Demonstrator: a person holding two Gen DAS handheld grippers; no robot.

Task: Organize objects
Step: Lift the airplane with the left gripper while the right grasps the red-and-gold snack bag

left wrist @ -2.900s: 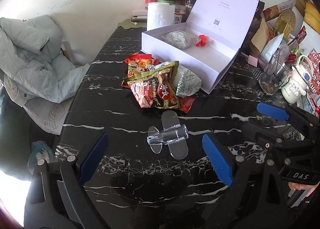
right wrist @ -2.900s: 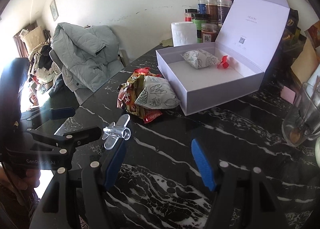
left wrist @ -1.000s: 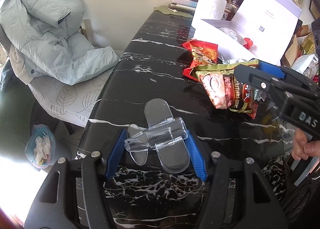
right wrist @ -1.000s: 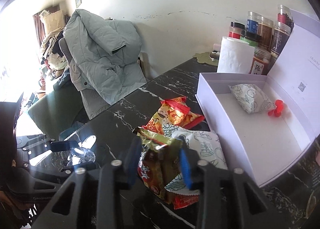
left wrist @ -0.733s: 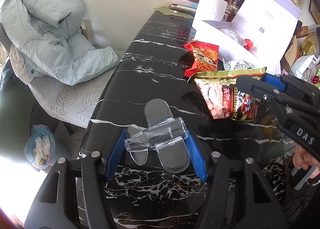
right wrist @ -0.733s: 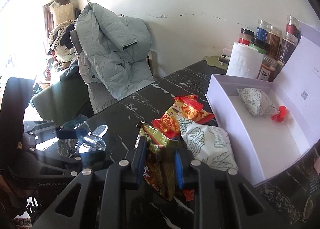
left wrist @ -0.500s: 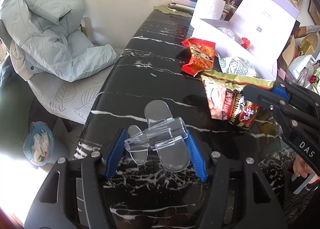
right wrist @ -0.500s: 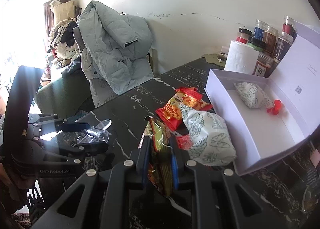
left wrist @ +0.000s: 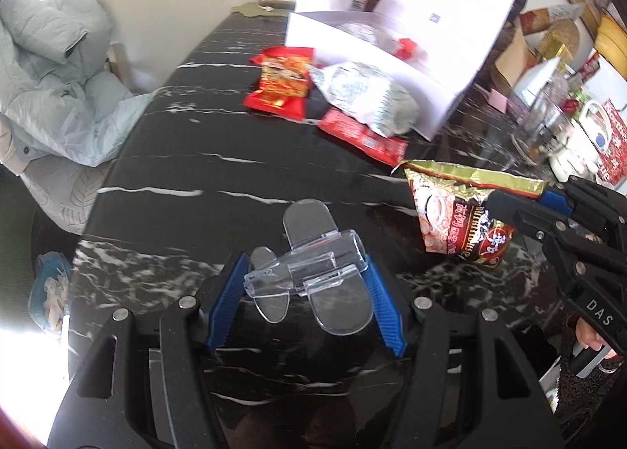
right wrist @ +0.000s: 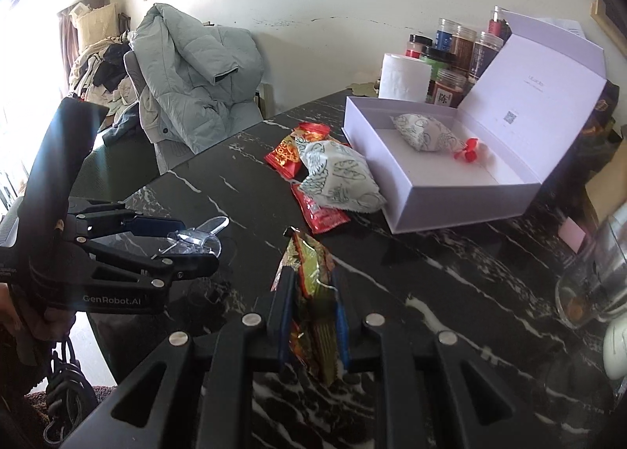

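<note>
My left gripper point(left wrist: 303, 284) is shut on a clear plastic clip point(left wrist: 309, 272) and holds it above the black marble table point(left wrist: 196, 143). It also shows in the right wrist view point(right wrist: 184, 249) at the left. My right gripper point(right wrist: 311, 309) is shut on a red and gold snack bag point(right wrist: 313, 292), lifted off the table; the bag also shows in the left wrist view point(left wrist: 450, 221) at the right. A white patterned pouch point(right wrist: 337, 178) and red snack packets point(right wrist: 288, 151) lie beside an open white box point(right wrist: 450, 182) that holds another pouch point(right wrist: 425, 131) and a small red item point(right wrist: 468, 149).
Jars point(right wrist: 458, 45) and a paper roll point(right wrist: 403, 76) stand behind the box by the wall. A glass point(right wrist: 595, 280) stands at the right. A grey jacket point(right wrist: 196, 72) hangs on a chair at the table's left edge. Clutter point(left wrist: 568, 88) fills the far right.
My right gripper has lifted the red and gold snack bag off the pile and pulled it back toward me and to the right. My left gripper has kept hold of the clear clip.
</note>
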